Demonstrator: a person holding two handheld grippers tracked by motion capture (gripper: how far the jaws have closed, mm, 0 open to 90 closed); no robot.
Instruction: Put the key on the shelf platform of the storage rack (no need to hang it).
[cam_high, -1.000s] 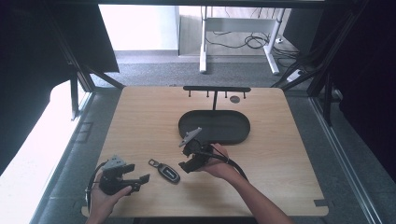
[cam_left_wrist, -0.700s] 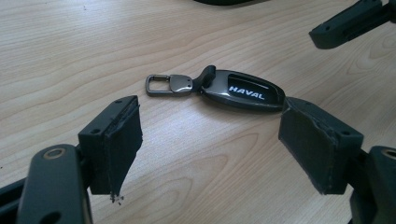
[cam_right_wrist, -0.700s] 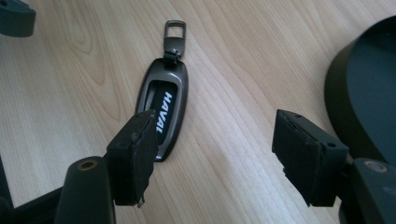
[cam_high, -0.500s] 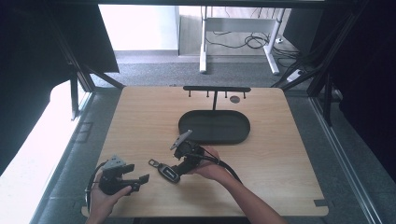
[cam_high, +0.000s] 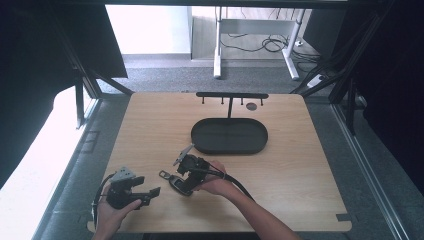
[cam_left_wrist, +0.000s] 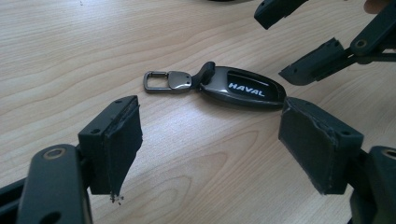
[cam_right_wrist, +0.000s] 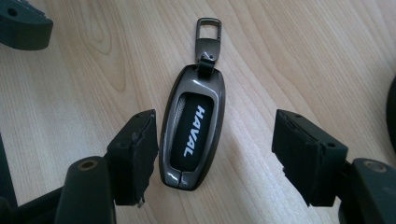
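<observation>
Daylight from the far window, overexposed glare at left, dark surrounds, soft shadows — gripper views sharp, evenly lit.

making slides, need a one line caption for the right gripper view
Open right gripper straddling a HAVAL key fob lying flat on the wooden table, metal clip pointing away.
</observation>
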